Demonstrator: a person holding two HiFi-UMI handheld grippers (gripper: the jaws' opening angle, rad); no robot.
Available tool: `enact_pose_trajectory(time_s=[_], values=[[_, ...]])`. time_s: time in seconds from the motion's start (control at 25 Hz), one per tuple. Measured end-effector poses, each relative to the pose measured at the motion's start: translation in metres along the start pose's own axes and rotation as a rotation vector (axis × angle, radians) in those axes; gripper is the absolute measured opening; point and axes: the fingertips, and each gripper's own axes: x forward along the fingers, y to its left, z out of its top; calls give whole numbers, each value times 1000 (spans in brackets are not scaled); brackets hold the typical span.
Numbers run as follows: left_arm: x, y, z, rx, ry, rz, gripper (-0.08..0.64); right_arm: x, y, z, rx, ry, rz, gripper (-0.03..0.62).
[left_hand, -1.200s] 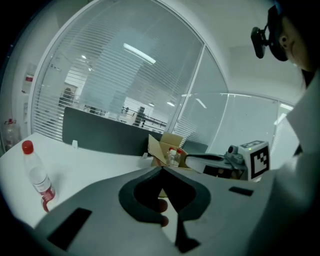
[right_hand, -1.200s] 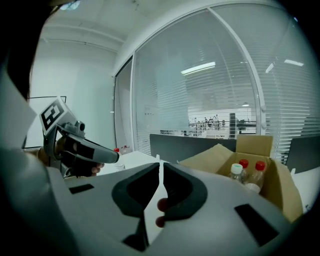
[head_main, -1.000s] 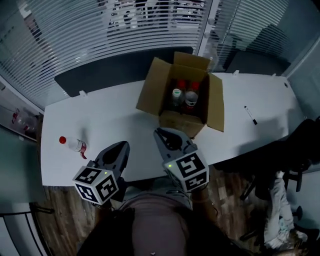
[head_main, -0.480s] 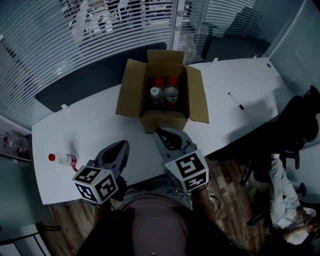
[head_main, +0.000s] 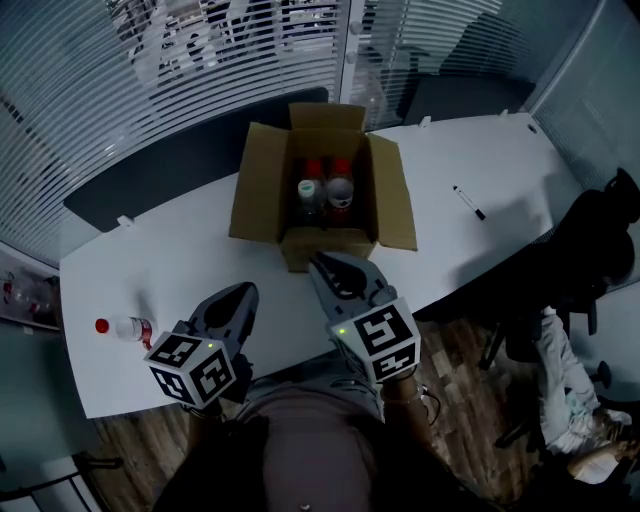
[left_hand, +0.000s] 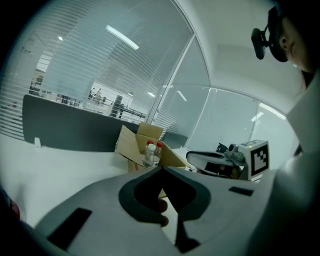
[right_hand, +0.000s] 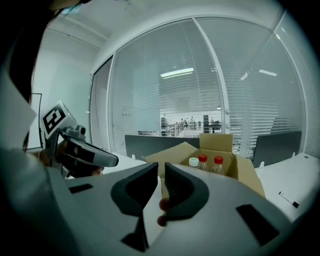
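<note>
Both grippers hover over the near edge of the white surface (head_main: 200, 262), pointing to 12 o'clock and touching nothing. The left gripper (head_main: 243, 291) has its fingers clenched, empty; the right gripper (head_main: 320, 264) has its fingers a slit apart, also empty. At 12 o'clock from the right gripper, just beyond it, stands the cardboard box (head_main: 258, 180), flaps spread so its upright bottles (head_main: 340, 186) show from above. A lone red-capped bottle (head_main: 128, 327) sits at 9 o'clock, well apart.
</note>
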Motion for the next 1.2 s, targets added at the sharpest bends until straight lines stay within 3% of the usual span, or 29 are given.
enact_pose_trajectory(time_s=[0.56,1.2], values=[[4,34,9,-40,16,33,8,30,-31,12,12,41,-36,48],[13,77,12,-133,20,135,8,91,-58,23,-9,93,30,75]])
